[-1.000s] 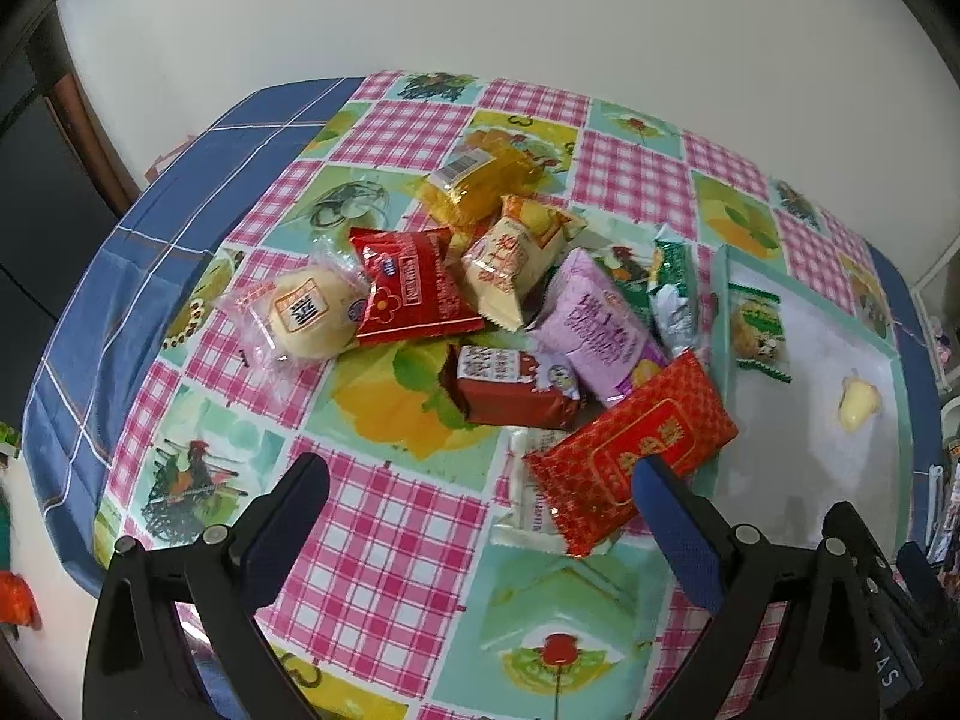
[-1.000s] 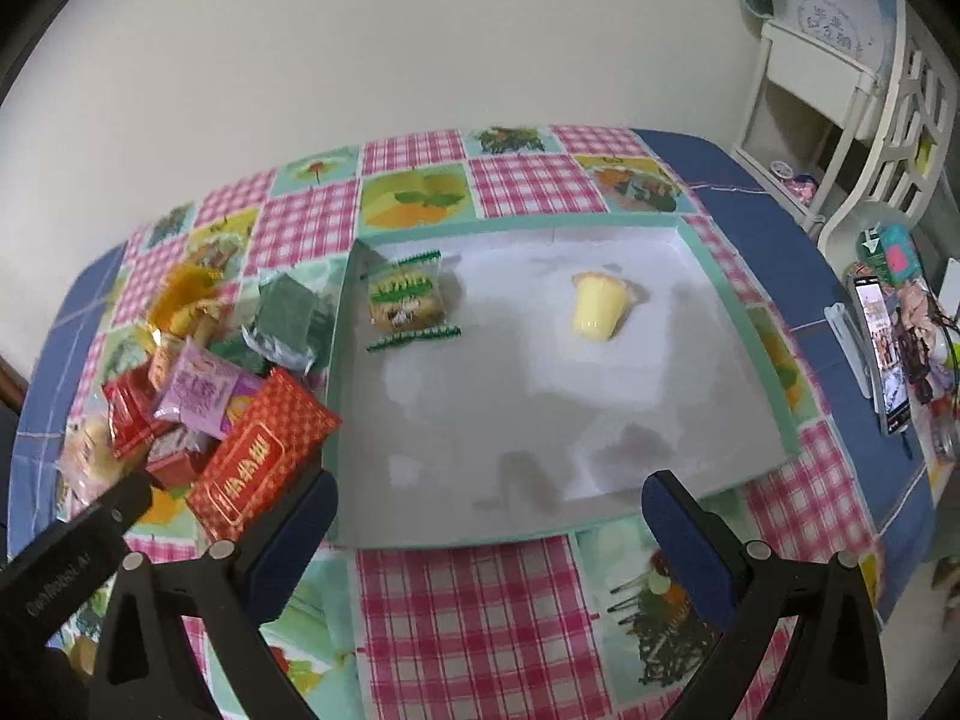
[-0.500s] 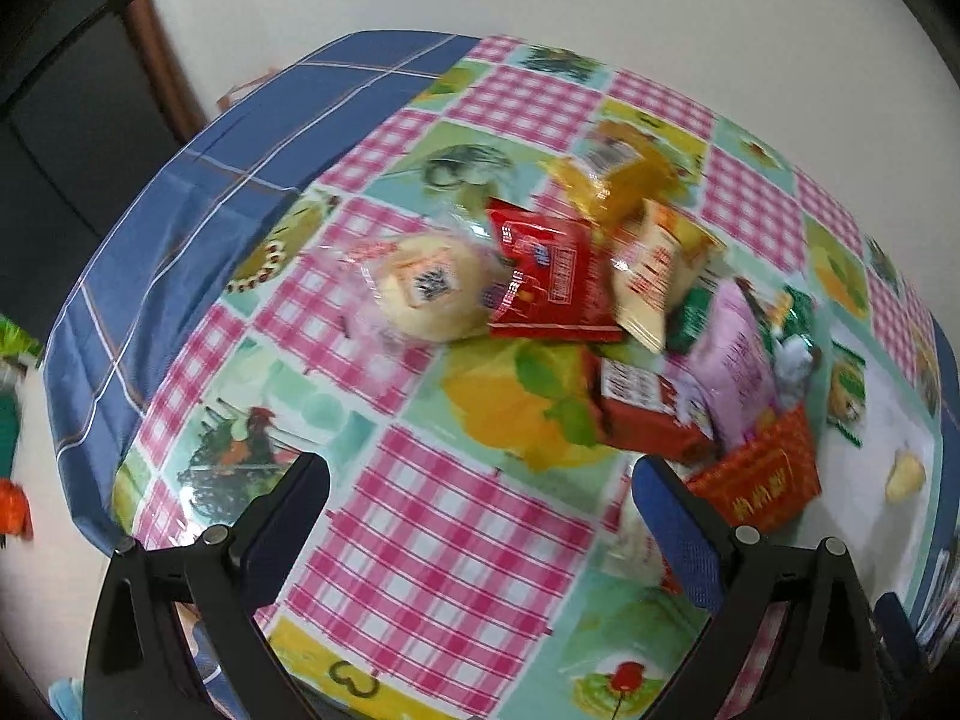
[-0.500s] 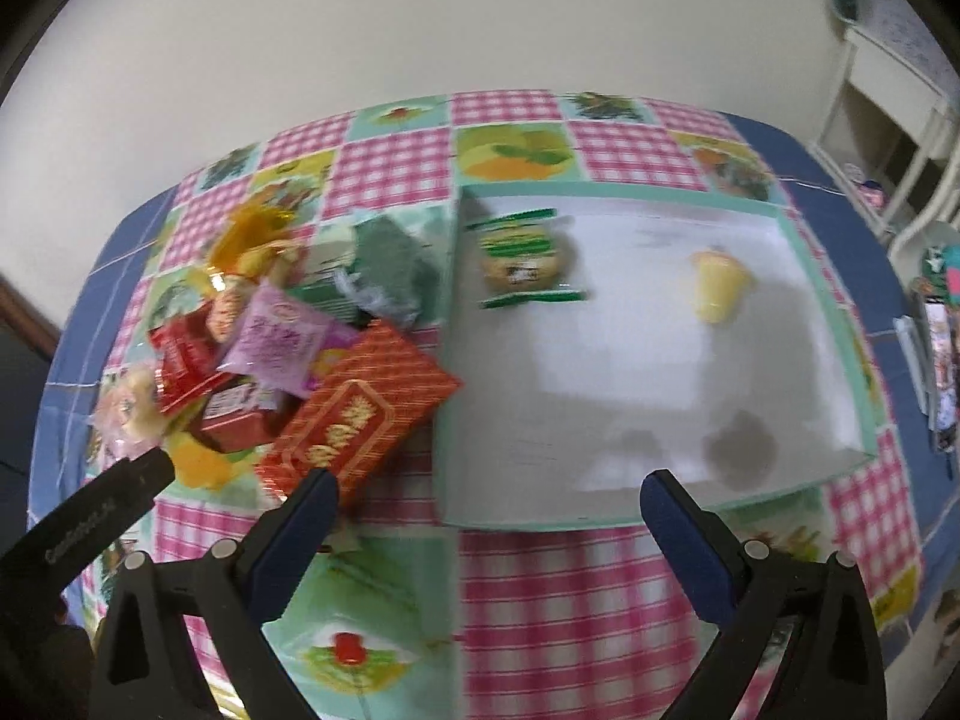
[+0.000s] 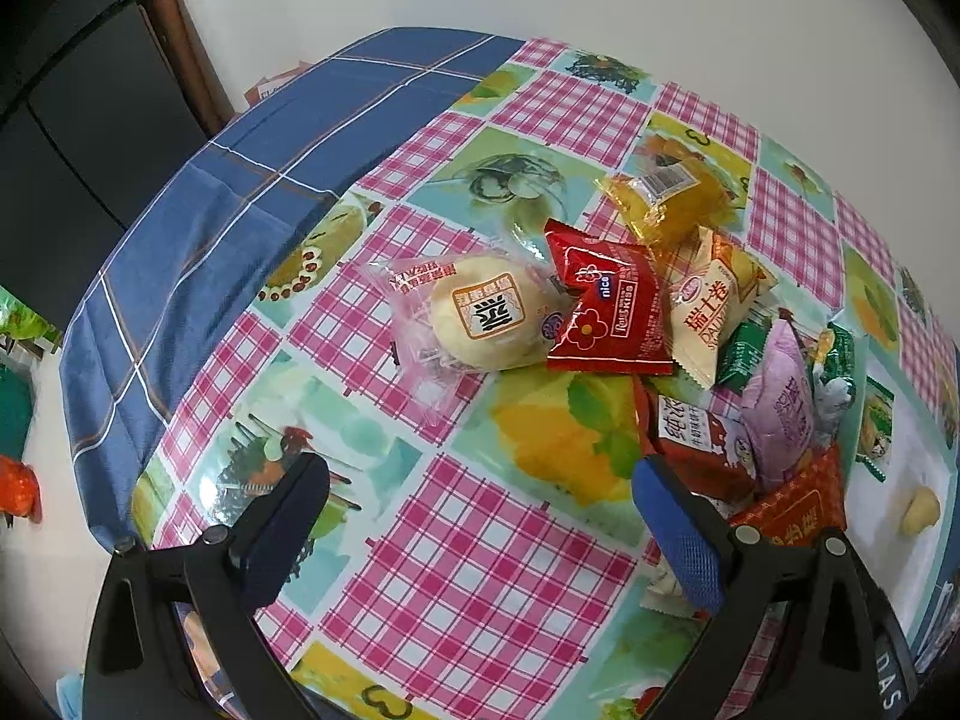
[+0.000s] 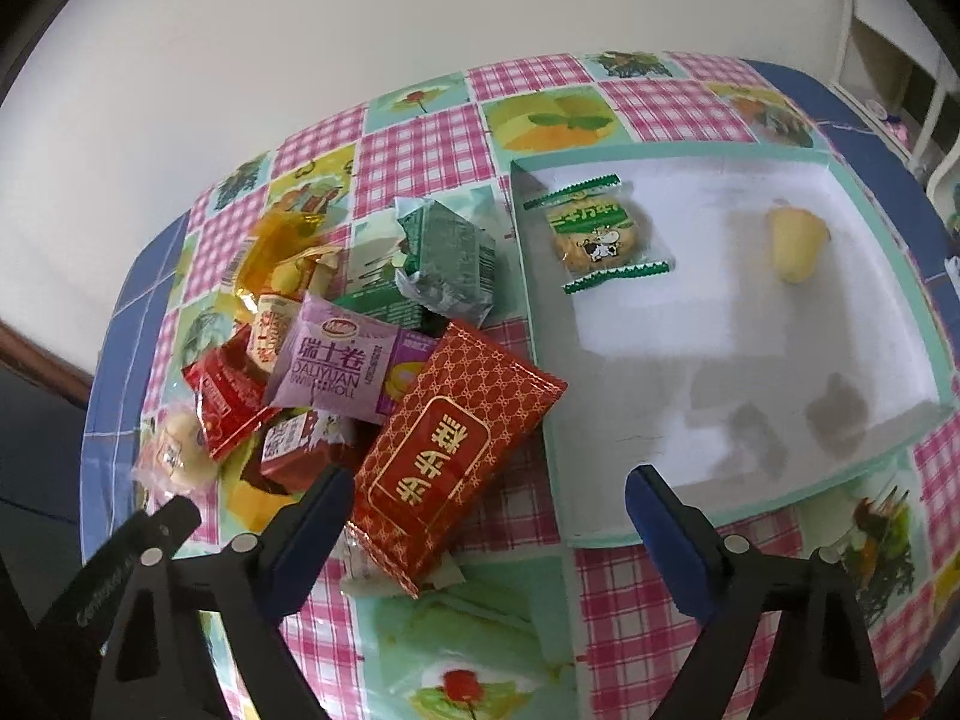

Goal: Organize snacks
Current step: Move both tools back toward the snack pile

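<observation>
A heap of wrapped snacks lies on the patterned tablecloth. In the left wrist view a round bun in clear wrap (image 5: 489, 315) is nearest, beside a red packet (image 5: 612, 315) and a yellow packet (image 5: 666, 195). My left gripper (image 5: 480, 525) is open and empty, short of the bun. In the right wrist view a big red patterned pack (image 6: 453, 444) lies beside a white tray (image 6: 708, 408) that holds a green cookie packet (image 6: 597, 234) and a yellow jelly cup (image 6: 795, 243). My right gripper (image 6: 486, 519) is open and empty just above the red pack's near end.
A purple roll packet (image 6: 333, 363), green packets (image 6: 447, 252) and a small red carton (image 6: 294, 450) fill the heap. The blue cloth edge (image 5: 198, 252) drops off at the left. White shelves (image 6: 900, 30) stand to the right of the table.
Both grippers have swung left. The left view now centres on the bun and the table's left edge. The right view now centres on the red pack, no longer the tray. Both stay open.
</observation>
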The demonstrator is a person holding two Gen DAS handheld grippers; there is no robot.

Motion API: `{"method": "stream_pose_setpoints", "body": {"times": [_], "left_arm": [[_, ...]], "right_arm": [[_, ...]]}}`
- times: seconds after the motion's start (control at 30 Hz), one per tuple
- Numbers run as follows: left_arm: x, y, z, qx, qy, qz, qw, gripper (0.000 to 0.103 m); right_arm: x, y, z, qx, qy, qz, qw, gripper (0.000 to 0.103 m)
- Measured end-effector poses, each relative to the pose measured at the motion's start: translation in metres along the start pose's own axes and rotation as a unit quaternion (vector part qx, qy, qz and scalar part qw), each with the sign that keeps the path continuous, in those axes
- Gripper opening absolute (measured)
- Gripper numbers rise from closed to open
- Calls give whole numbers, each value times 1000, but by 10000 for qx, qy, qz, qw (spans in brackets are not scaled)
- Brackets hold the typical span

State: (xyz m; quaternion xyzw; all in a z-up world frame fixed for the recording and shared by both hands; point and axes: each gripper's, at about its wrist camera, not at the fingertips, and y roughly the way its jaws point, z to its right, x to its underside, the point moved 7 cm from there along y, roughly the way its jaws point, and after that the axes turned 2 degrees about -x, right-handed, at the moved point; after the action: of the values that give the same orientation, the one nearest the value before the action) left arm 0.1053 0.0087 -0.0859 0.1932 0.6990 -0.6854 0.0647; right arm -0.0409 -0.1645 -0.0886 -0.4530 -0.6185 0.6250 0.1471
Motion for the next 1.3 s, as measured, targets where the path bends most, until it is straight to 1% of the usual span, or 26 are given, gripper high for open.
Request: {"method": "stream_pose_setpoints", "body": {"times": [0.23,0.33,0.47,0.8,0.87,1.03,1.17,1.2,1.3], "left_arm": [[-7,9,-3,-97,-60,-102,9999,101],[-8,12,-2,-82,-81,-154,9998,101],[-10,14,0,-44,-105,-182,9998,101],[-13,20,-1,-8,-196,-269,9994,101],[-14,20,-1,-7,-202,-266,9994,101],[-15,19,0,-16,-181,-249,9995,101],[-16,17,0,-26,-173,-203,9996,101],[-16,16,-1,-21,-169,-194,9997,101],[-17,15,0,-19,-138,-180,9997,101]], "right_arm": [[-4,16,-8,22,105,-121,9999,90],[-4,22,-11,35,100,-203,9997,88],[-6,28,-16,78,71,-240,9997,87],[-10,39,-22,601,-171,-250,9977,87],[-10,39,-20,661,-185,-277,9973,84],[-9,36,-18,600,-82,-335,9976,82],[-8,31,-21,369,109,-387,9985,81],[-8,31,-22,364,108,-399,9985,81],[-8,34,-21,560,42,-440,9975,81]]}}
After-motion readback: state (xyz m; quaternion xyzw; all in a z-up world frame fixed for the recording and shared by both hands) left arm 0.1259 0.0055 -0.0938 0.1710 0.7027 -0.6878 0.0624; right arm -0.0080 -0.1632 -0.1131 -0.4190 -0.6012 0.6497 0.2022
